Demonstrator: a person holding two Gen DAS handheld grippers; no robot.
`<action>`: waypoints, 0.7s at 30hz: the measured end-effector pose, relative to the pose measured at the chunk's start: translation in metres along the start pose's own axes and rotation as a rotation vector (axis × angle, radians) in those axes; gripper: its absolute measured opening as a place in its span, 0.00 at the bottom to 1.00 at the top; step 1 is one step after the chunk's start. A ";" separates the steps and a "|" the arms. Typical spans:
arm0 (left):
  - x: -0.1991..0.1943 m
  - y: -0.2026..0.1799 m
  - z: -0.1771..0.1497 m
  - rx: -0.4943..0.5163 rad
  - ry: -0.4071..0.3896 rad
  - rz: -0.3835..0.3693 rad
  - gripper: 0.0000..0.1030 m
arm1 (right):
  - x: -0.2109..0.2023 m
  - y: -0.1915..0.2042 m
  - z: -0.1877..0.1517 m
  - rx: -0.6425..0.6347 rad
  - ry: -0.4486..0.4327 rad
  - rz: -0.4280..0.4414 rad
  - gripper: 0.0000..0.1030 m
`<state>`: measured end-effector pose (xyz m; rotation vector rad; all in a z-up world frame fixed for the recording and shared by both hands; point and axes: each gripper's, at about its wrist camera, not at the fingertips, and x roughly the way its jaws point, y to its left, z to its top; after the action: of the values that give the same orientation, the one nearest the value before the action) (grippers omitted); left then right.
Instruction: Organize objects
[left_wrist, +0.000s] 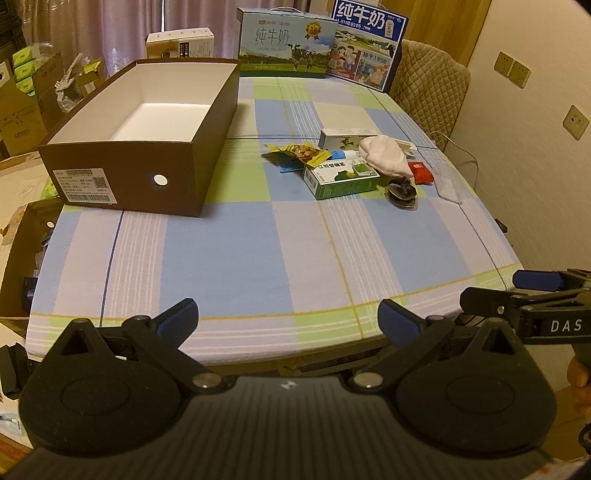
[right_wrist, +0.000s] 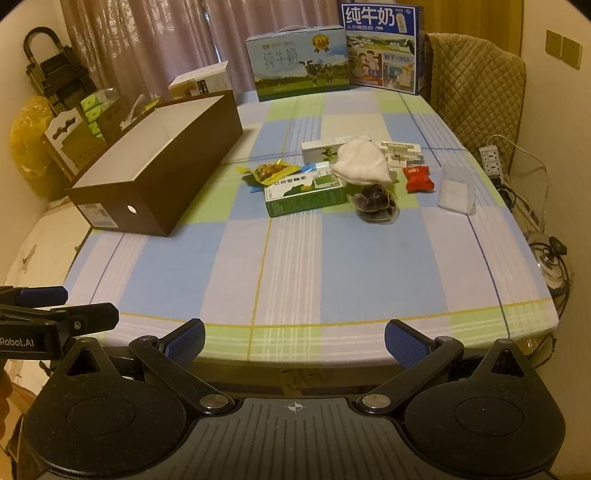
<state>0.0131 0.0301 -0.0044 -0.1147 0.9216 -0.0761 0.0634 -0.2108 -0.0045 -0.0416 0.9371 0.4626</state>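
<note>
Both tools are being held wide apart and empty at the near edge of the table (right_wrist: 295, 258): left gripper (left_wrist: 288, 321), right gripper (right_wrist: 294, 341). Nothing is being gripped yet. The brown box (left_wrist: 147, 147), open and empty, is being kept as landmark; the clutter is lying to its right, well apart from it. Counted there: one green carton (right_wrist: 304, 194), one white carton (right_wrist: 321, 149), one snack packet (right_wrist: 269, 171), one white cloth (right_wrist: 362, 162), one red packet (right_wrist: 417, 178), one dark pouch (right_wrist: 376, 203), one clear tub (right_wrist: 456, 192). Judged best: the outermost loose piece is being taken first, gripped across its narrow side.
</note>
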 end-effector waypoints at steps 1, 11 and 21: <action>0.000 0.001 0.000 0.002 0.000 -0.002 0.99 | 0.000 0.001 -0.001 0.002 0.000 -0.002 0.98; -0.004 0.011 -0.002 0.017 0.007 -0.020 0.99 | -0.001 0.014 -0.006 0.022 0.003 -0.017 0.98; -0.006 0.025 -0.005 0.018 0.013 -0.024 0.99 | 0.006 0.021 -0.010 0.042 -0.006 -0.038 0.98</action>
<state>0.0065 0.0554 -0.0061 -0.1087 0.9328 -0.1079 0.0498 -0.1920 -0.0117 -0.0198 0.9378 0.4081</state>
